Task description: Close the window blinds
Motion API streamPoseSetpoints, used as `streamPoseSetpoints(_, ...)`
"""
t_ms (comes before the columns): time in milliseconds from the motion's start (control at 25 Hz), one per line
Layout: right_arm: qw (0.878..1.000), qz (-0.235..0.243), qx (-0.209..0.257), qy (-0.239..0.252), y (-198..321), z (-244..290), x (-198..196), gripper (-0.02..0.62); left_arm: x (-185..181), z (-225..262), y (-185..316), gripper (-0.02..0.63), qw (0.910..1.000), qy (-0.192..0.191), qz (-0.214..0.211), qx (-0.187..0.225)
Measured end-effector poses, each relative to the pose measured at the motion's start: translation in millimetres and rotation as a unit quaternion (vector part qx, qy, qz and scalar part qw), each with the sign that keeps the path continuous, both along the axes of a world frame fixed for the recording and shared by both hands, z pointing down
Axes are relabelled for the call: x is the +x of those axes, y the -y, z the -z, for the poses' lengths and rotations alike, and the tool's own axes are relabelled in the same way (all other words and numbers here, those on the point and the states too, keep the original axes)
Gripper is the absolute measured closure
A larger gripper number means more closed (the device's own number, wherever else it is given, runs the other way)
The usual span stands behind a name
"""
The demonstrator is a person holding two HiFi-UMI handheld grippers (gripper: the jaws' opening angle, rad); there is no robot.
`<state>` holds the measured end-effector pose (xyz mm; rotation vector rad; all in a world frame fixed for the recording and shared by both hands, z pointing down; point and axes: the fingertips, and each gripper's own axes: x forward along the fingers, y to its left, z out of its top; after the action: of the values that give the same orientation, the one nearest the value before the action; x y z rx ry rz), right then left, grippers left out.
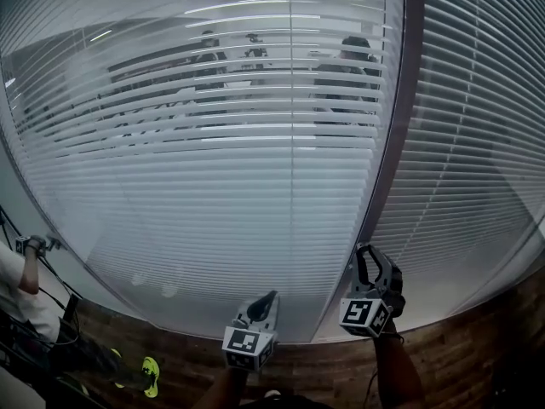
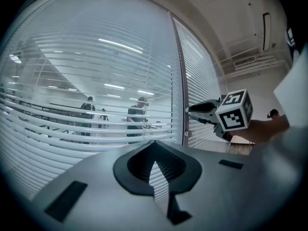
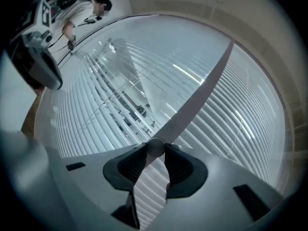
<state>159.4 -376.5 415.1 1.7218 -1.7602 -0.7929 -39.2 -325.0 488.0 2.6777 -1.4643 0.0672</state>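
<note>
White slatted blinds (image 1: 213,194) hang behind the left glass pane. Their upper slats are tilted apart and show the room behind; the lower slats look flat and closed. A dark upright frame (image 1: 396,126) divides the two panes. My right gripper (image 3: 155,151) is rolled to one side and shut on a small round knob (image 3: 155,146) on that frame. From the left gripper view, the right gripper (image 2: 190,110) has its tips against the frame (image 2: 179,81). My left gripper (image 2: 154,162) hangs level in front of the glass, tips together, holding nothing.
The right pane's blinds (image 1: 477,143) look closed. Dark wooden floor (image 1: 460,356) runs under the window. A person's arm (image 1: 25,279) and cables are at the far left, a yellow-green shoe (image 1: 150,376) on the floor. People (image 1: 345,66) stand beyond the glass.
</note>
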Motion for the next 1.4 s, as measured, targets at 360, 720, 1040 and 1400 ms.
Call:
streamPoseSetpoints(360,0.952,-0.006,0.013,-0.305,-3,-9,-4,0.476,6,-8,-9,0.606,0.9999,0.001,-0.011,-0.007)
streamPoseSetpoints(720,0.896,0.005,0.009,-0.444,-2,-5,-4,0.476,16,-7,-15,0.606,0.9997,0.002,-0.023,-0.002)
streamPoseSetpoints(1040,0.955,0.029,0.01,-0.294,-13,-8,-6,0.474,15,2,-22,0.606,0.9997,-0.004,-0.02,0.015)
streamPoseSetpoints(1400,0.987,0.037,-0.025,0.156,-21,0,4,0.46,8,11,-24,0.606,0.9999,-0.013,-0.004,0.009)
